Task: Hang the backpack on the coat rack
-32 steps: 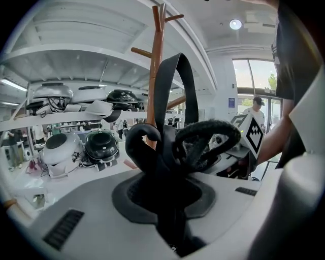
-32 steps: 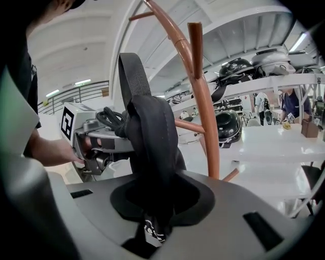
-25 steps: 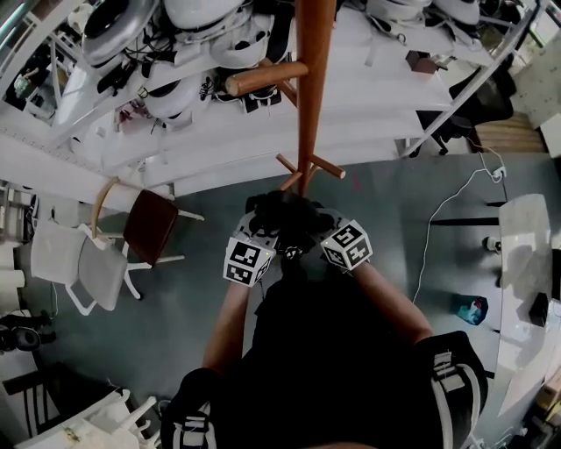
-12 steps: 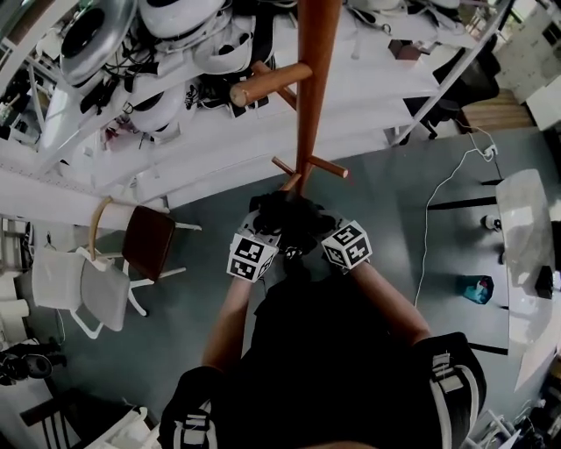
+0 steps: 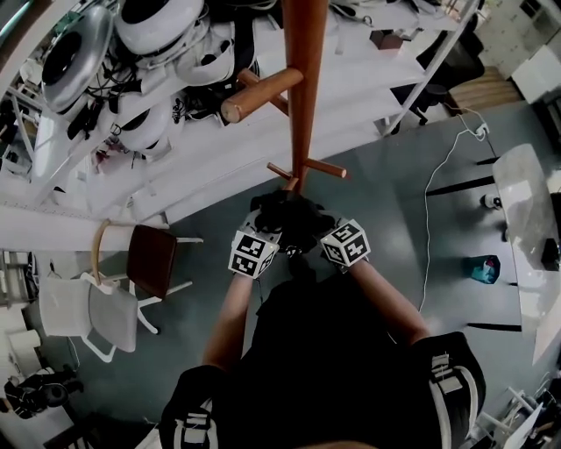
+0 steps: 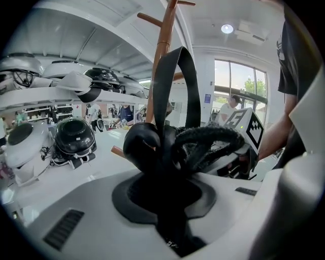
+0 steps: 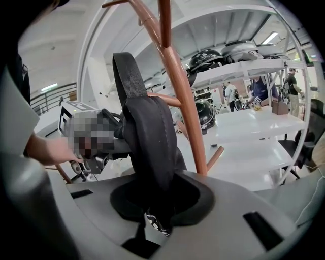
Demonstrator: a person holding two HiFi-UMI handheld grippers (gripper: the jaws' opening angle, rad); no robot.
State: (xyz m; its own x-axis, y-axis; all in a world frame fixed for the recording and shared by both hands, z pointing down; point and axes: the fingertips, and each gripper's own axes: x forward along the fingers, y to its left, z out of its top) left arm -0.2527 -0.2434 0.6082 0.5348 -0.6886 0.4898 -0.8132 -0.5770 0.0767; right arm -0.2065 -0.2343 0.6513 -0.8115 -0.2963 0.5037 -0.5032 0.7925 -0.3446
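Observation:
A brown wooden coat rack (image 5: 302, 88) rises in front of me, with a thick peg (image 5: 261, 92) high up and short pegs (image 5: 317, 168) lower down. The black backpack (image 5: 287, 215) hangs bunched between both grippers, just below the lower pegs. My left gripper (image 5: 272, 226) is shut on its padded straps (image 6: 172, 96), which loop up in front of the rack's pole (image 6: 161, 51). My right gripper (image 5: 311, 226) is shut on a wide black strap (image 7: 147, 132) next to the pole (image 7: 184, 106). Fabric hides both sets of jaws.
White shelves (image 5: 166, 149) with several helmets (image 5: 153, 22) stand behind the rack. A brown chair (image 5: 151, 260) and a white chair (image 5: 83, 311) are at the left. A white table (image 5: 524, 219), a floor cable (image 5: 438, 188) and a blue object (image 5: 484, 268) lie at the right.
Both grippers keep their hold on the backpack below the lower pegs. The head view has drifted, so the chairs sit lower in the picture and the thick peg nearer the middle.

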